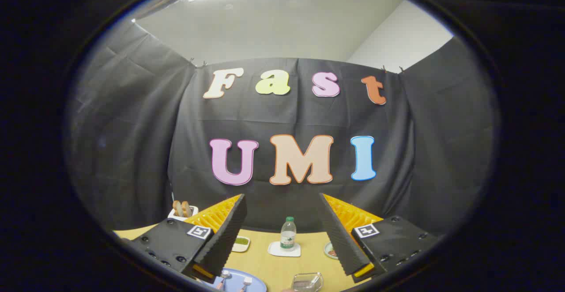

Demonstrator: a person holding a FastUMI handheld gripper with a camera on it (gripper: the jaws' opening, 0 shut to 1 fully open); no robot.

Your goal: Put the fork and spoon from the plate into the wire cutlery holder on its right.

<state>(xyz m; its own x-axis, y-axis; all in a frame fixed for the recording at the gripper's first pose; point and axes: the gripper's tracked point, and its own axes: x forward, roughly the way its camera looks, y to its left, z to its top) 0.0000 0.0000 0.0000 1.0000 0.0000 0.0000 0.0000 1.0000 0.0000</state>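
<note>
My gripper point(281, 198) is held high above the table, open, with a wide gap and nothing between its fingers. Down below, just inside the left finger, lies the edge of a blue plate point(256, 285). On it rest the spoon point(224, 276) and the fork point(246, 280); only their heads show. To the right of the plate, between the fingers and low down, stands a squarish see-through holder point(307, 281), seen from above. The gripper touches none of these.
On the tan table point(273, 267), beyond the plate, a small plastic bottle point(288, 233) stands on a white coaster point(284, 251). A small dish with something green point(241, 242) sits left of it, another dish point(330, 250) on the right. A white rack with brown pieces point(182, 209) stands at the back left.
</note>
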